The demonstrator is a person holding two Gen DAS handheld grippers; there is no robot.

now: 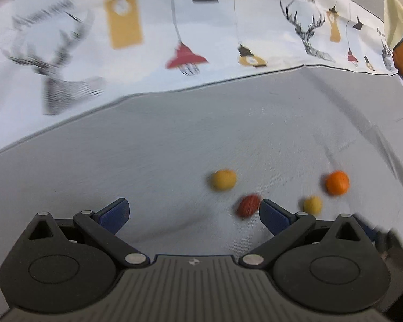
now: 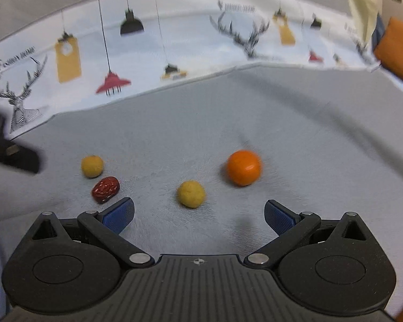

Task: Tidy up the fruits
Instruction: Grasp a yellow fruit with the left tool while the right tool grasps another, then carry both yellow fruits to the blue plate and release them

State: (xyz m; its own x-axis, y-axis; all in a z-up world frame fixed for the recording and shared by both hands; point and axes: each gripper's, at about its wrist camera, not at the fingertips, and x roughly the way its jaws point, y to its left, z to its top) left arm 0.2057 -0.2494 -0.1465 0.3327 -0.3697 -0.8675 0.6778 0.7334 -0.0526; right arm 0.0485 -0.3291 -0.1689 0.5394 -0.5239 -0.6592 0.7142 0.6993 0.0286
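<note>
Several small fruits lie on a grey cloth [image 2: 295, 123]. In the right wrist view an orange fruit [image 2: 244, 167] sits ahead to the right, a yellow one [image 2: 191, 194] lies just beyond my open right gripper [image 2: 198, 213], and a second yellow fruit [image 2: 92, 166] and a red date [image 2: 105, 189] lie to the left. In the blurred left wrist view my left gripper [image 1: 194, 210] is open and empty. There the red date [image 1: 247, 205] lies beside its right fingertip [image 1: 272, 216], a yellow fruit [image 1: 223, 179] sits beyond, and a smaller yellow fruit [image 1: 312, 205] and the orange fruit [image 1: 337, 182] lie to the right.
A white cloth printed with deer and lamps [image 2: 153, 53] borders the grey cloth at the back. An orange cushion [image 2: 397, 51] sits at the far right. The dark left gripper [image 2: 10, 150] pokes in at the left edge of the right wrist view.
</note>
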